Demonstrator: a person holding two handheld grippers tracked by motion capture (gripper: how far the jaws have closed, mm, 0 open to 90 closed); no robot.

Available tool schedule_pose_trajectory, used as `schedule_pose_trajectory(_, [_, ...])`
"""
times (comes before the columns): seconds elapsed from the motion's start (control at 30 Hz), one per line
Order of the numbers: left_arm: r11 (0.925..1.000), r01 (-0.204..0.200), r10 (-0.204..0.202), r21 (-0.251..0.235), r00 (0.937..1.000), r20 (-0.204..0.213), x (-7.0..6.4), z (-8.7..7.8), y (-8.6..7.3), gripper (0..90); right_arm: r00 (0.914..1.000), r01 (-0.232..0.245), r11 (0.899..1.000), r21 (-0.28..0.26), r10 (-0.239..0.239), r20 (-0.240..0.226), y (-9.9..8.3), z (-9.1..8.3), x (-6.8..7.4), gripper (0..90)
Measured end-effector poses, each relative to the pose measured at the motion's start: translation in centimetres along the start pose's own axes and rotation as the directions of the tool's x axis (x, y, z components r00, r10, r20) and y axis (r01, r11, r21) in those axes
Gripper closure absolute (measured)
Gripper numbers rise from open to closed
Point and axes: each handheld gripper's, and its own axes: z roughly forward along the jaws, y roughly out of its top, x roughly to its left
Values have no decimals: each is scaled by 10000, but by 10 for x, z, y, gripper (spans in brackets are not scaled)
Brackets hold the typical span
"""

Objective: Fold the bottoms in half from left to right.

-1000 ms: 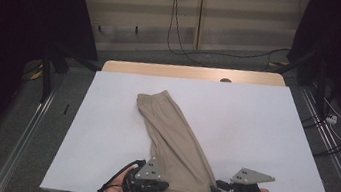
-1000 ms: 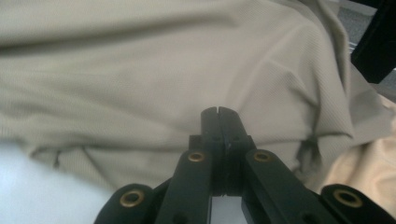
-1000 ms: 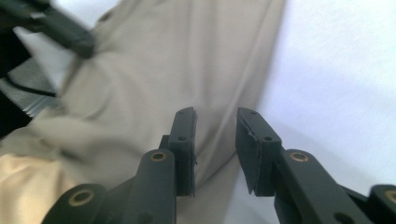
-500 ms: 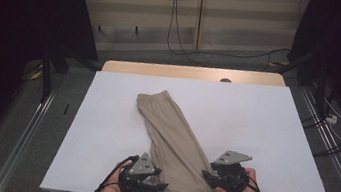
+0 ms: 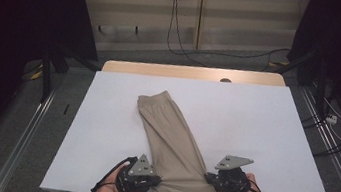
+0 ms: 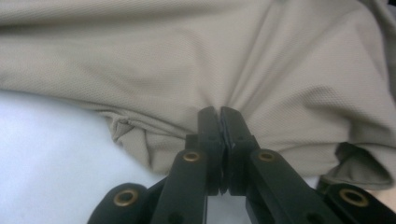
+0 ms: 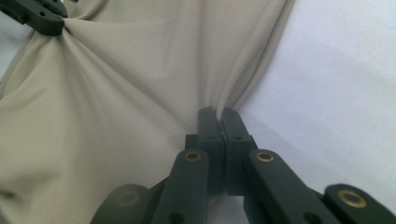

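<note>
A pair of beige trousers [image 5: 175, 137] lies folded lengthwise on the white table [image 5: 255, 123], waistband far, legs running toward the near edge. My left gripper [image 5: 155, 180] is shut on the trousers' left edge; its jaws pinch a bunch of the beige cloth [image 6: 261, 60] in the left gripper view [image 6: 220, 112]. My right gripper [image 5: 208, 176] is shut on the right edge of the same trousers [image 7: 116, 102], with folds fanning out from its tips [image 7: 219, 112]. The left gripper's tip [image 7: 39, 18] shows at the upper left of the right gripper view.
The white table surface [image 6: 46, 154] lies bare beside the cloth. A wooden strip [image 5: 187, 72] borders the far edge. Metal rails [image 5: 28, 126] run on both sides of the table, and cables [image 5: 336, 124] lie on the floor at the right.
Both grippers moved inward to the trousers' edges and shut on the cloth. The right gripper came left and forward; the fabric now bunches between them.
</note>
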Motion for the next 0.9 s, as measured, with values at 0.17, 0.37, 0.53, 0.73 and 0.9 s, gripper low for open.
schedule_pose_trajectory(0.17, [9999, 141, -143, 54, 9991, 405, -5, -5, -4, 881, 9994, 14, 10000, 24, -13, -342, -12, -10, 11, 890])
schedule_pose_trajectory(0.37, [9998, -19, -1, 219, 9958, 914, -16, -10, -10, 881, 9970, -150, 9999, -24, 147, -755, -32, -26, 32, 890])
schedule_pose_trajectory(0.53, [9998, 177, -191, 131, 9934, 1131, -21, -18, -18, 879, 9957, -23, 10000, -41, 19, -922, -39, -30, 43, 886])
schedule_pose_trajectory(0.73, [9988, 454, -433, -176, 9937, 1033, -19, -21, -13, 757, 9949, 103, 9996, -266, -129, -1000, -25, -21, 29, 665])
schedule_pose_trajectory(0.9, [9943, 960, -939, -472, 9946, 442, -3, -23, -10, 578, 9970, -75, 9963, -853, 8, -773, -10, -16, 16, 502])
